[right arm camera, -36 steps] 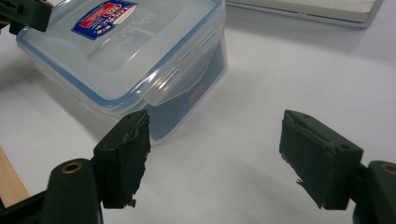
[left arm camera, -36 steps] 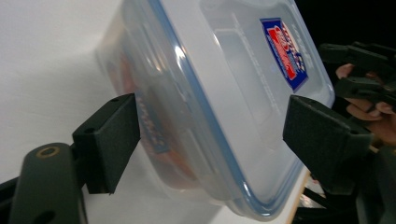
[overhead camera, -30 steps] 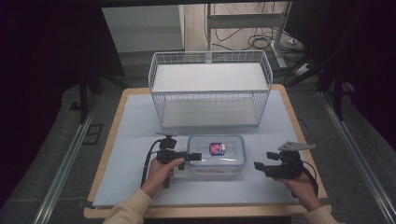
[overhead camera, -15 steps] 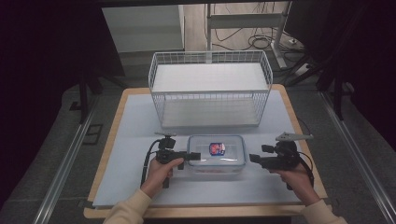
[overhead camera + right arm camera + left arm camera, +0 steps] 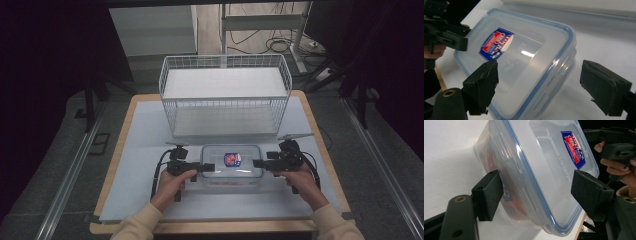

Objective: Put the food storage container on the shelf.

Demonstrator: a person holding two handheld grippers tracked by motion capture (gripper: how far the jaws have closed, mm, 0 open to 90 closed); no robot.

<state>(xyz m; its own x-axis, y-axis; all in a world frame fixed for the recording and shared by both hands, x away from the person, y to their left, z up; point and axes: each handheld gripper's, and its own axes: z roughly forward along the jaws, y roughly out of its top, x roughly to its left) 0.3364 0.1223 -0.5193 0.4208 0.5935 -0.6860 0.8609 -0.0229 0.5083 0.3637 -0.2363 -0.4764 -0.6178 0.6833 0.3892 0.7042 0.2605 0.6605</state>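
So on my left side, the left gripper [image 5: 210, 167] is parked right at the left short end of the food container [image 5: 231, 164], which sits on the white mat [image 5: 135, 150] near the front of the table, well in front of the wire basket [image 5: 225, 95]. In the left gripper view my jaws are partly open and straddle that end's rim and latch flap. One pad looks right up against the side wall, the other stands clear over the lid, so I'm not clamped on anything.

The box itself: clear rigid plastic, blue seal ring, snap-down flaps, a red and blue sticker [image 5: 232, 159] on the lid. I'd guess it's light, with something orange-red showing through the wall. Stiff enough to hold shape, but the smooth plastic will be slippery under foam pads. I'd grab the lip and flap at each short end, not the flat lid.

Over on the right, the right gripper [image 5: 256, 163] sits at the right short end. Its jaws have just been opening and now stand wide, with the container's corner between them but no pad touching.
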